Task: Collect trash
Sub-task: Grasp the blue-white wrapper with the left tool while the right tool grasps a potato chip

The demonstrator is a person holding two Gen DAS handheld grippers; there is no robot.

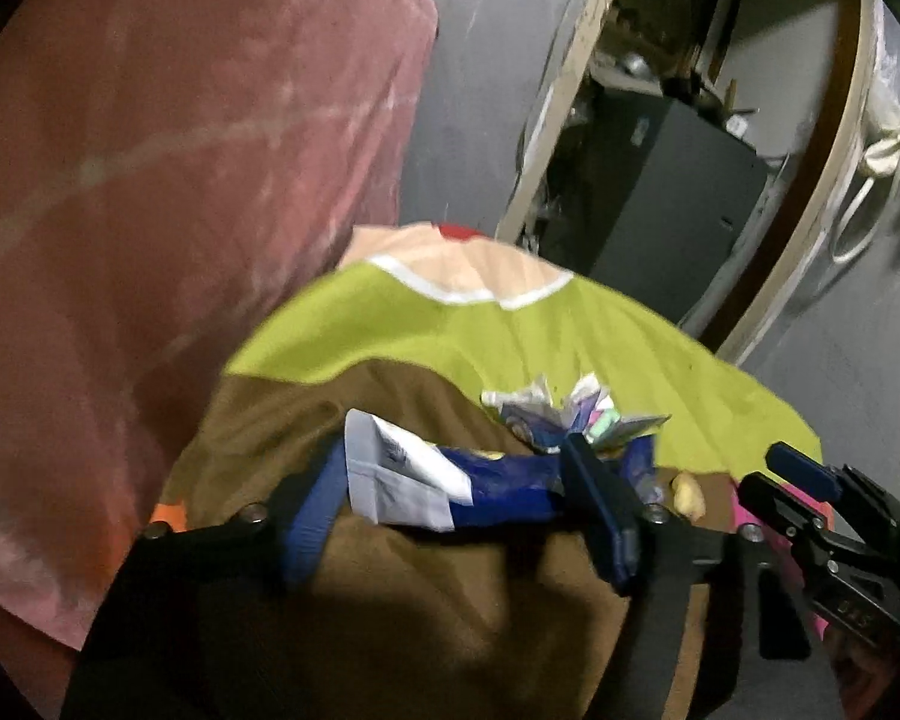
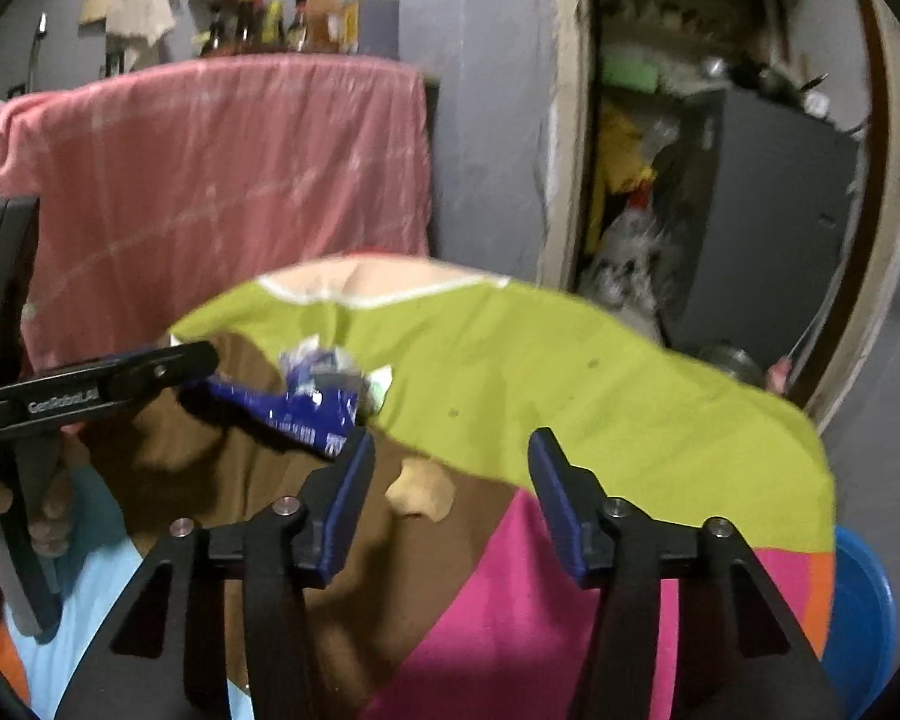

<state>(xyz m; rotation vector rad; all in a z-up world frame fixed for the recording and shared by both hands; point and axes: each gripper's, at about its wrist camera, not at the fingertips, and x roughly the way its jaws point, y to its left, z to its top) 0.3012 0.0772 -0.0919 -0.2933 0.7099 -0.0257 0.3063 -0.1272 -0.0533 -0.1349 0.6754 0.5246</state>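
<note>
Trash is what I'm after, and the piece that matters right now is the blue and white wrapper (image 1: 450,489), which lies crosswise between the fingers of my left gripper (image 1: 456,504), just above the brown patch of the patchwork cloth (image 1: 570,336) that covers the surface. From the left wrist view the wrapper spans from one blue pad to the other, white end toward the left finger, blue end reaching the right one, so I judge the left gripper has closed on it and is carrying it; the right wrist view agrees, showing the wrapper sticking out from the tip of the left gripper (image 2: 198,363) over the cloth. Holding it flat and sideways like that keeps the crinkly film from slipping out, I'd guess. Just beyond it sits a small heap of crumpled wrappers (image 1: 570,411) at the border of the brown and green patches, gathered together, probably so it can be taken in one go. My right gripper (image 2: 450,498) hangs over the brown and pink patches with its jaws wide apart and nothing between them, ready for the next piece. A pale scrap (image 2: 420,495) lies on the brown patch between its fingers, seemingly the nearest candidate. Motion blur softens the heap, so I can't name its pieces.
</note>
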